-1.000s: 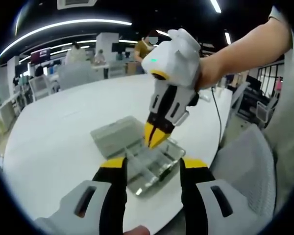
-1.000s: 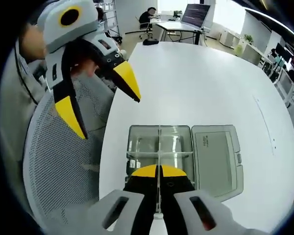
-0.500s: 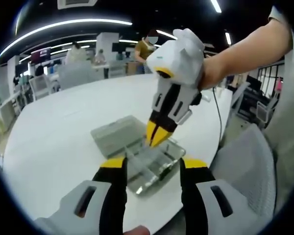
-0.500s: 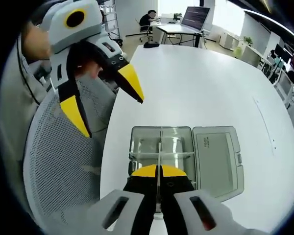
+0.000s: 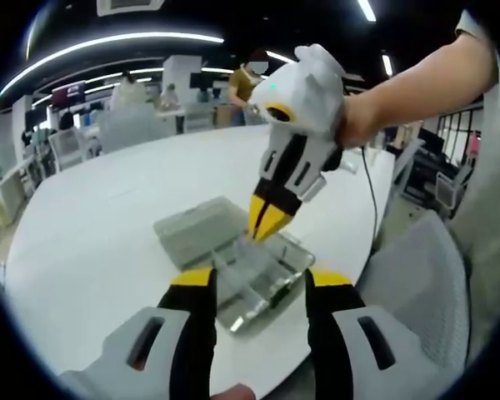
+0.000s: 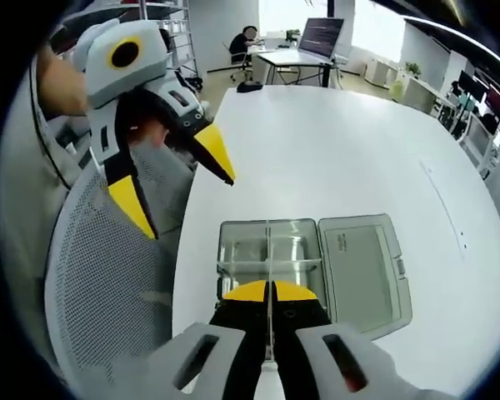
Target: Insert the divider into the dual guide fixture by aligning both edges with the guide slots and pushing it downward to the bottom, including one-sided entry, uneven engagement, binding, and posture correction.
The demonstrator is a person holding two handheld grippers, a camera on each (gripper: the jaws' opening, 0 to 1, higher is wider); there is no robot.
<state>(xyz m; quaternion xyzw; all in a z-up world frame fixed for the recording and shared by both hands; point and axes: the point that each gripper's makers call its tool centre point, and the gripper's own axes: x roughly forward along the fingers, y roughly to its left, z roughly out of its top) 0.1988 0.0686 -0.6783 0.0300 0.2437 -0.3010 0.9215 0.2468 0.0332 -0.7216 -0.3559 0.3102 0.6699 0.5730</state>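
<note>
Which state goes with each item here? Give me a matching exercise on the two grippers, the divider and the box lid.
Items:
1. left gripper
2. right gripper
3. divider
4. lid

States:
A. lying open flat beside the clear box
B. jaws spread, holding nothing
C. jaws closed on a thin clear plate
D. standing on edge over the box's middle

Pairs: 1-B, 2-C, 3-D, 4-A

The desk point(image 6: 333, 150) is plain white. On it sits a clear, grey-tinted fixture point(image 6: 271, 254) with a pale grey lid point(image 6: 362, 267). The right gripper point(image 5: 267, 227) is white-bodied, black lower down, with yellow-tipped fingers point(image 5: 258, 218); the left gripper point(image 6: 175, 179) is coloured the same. The chair point(image 6: 108, 308) has grey dotted mesh.
</note>
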